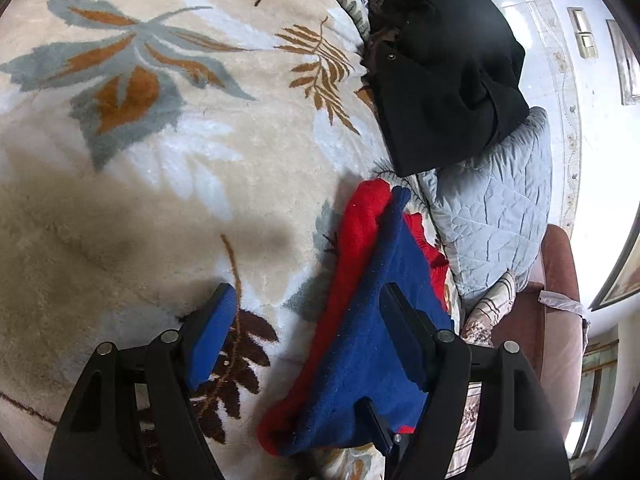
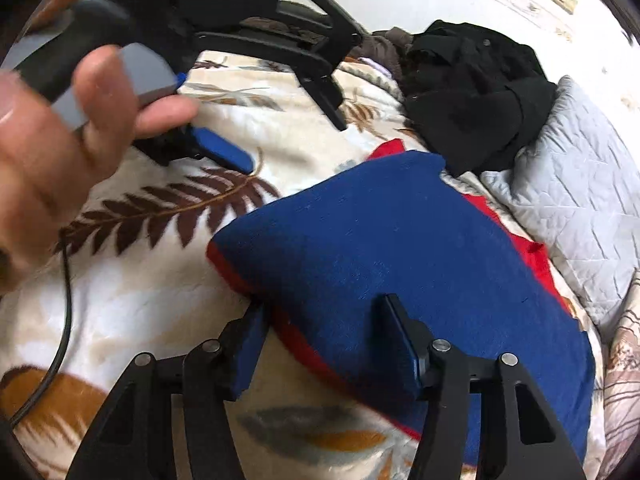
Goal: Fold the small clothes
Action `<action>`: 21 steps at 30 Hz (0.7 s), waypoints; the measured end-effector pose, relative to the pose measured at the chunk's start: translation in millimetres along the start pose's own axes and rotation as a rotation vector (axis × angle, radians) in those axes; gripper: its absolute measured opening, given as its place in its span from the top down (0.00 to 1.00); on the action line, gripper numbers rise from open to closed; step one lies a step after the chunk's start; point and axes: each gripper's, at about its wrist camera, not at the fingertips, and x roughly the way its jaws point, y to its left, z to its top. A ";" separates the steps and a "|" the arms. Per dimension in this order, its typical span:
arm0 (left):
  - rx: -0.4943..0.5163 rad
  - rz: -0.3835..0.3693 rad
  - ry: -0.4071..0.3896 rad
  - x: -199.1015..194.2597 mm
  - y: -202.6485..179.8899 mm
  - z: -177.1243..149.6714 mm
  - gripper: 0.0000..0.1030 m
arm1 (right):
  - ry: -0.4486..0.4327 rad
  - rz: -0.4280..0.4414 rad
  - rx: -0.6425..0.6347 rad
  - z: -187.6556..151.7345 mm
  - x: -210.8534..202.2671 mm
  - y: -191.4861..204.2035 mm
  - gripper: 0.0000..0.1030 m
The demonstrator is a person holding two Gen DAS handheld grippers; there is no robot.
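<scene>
Both sets of fingers are spread with nothing pinched: the left gripper (image 1: pixel 308 320) hangs over the fuzzy leaf-print blanket (image 1: pixel 168 152) with one finger over the blue-and-red garment (image 1: pixel 360 312), and the right gripper (image 2: pixel 326 340) straddles that garment's near edge (pads don't look pressed on it). It's lying on the blanket, next to a black coat (image 2: pixel 476 92) and a quilted pillow (image 2: pixel 576 196).

Fuzzy knit garment (image 2: pixel 400 248) on plush pile blanket (image 1: pixel 160 168)
</scene>
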 end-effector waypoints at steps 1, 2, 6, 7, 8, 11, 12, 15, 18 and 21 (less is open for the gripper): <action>-0.002 -0.011 0.005 1.5 0.2 -0.1 0.28 | 0.000 0.000 0.011 0.5 2.7 -5.0 0.70; -0.003 -0.027 0.016 3.5 0.0 0.6 0.28 | 0.010 0.000 0.039 -0.4 5.8 -9.8 0.82; -0.008 -0.132 0.114 23.4 -6.5 5.0 0.28 | -0.016 0.076 0.173 -4.2 3.2 -36.6 0.85; -0.004 -0.148 0.135 29.0 -9.1 7.2 0.28 | -0.026 0.085 0.185 -4.6 1.8 -38.5 0.85; 0.001 -0.160 0.156 35.7 -13.0 10.1 0.27 | -0.030 0.093 0.189 -4.1 1.7 -39.6 0.85; 0.026 -0.156 0.223 61.8 -26.8 22.4 0.24 | -0.033 0.103 0.194 -4.5 0.3 -38.5 0.85; 0.034 -0.152 0.232 66.6 -31.2 25.2 0.24 | -0.034 0.108 0.196 -4.4 0.9 -39.0 0.85; 0.074 -0.141 0.272 80.4 -45.8 33.3 0.25 | -0.031 0.133 0.217 -4.4 4.4 -41.5 0.85; 0.145 -0.064 0.310 92.6 -61.3 33.0 0.67 | -0.028 0.155 0.238 -4.6 7.5 -45.8 0.85; 0.191 0.003 0.299 91.4 -69.3 27.5 0.82 | -0.040 0.180 0.271 -5.4 6.1 -50.8 0.85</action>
